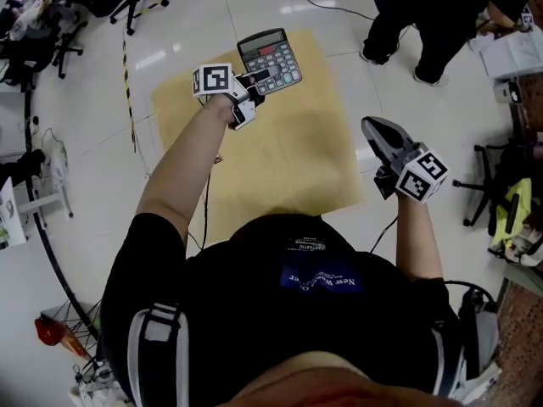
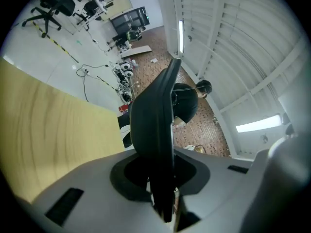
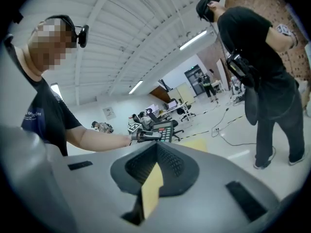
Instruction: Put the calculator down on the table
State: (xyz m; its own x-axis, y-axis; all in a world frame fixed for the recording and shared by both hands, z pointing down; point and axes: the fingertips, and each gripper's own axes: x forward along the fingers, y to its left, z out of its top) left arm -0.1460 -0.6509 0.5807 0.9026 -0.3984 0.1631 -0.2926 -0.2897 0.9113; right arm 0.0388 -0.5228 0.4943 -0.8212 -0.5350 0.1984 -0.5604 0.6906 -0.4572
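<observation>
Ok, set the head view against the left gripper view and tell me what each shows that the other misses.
Head view only: the keys and display of the grey desk calculator, the left gripper with its marker cube, and the right gripper out to the side. Left gripper view only: the calculator edge-on, a dark slab clamped between the jaws, and the white ribbed ceiling with a strip light. Both: the light wooden table and a person in black clothes standing beyond it.

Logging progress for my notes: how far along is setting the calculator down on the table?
Done: the left gripper has the calculator clamped in its jaws. In hand: it hangs above the wooden table. Left: lowering and releasing it. The right gripper is shut and empty.
</observation>
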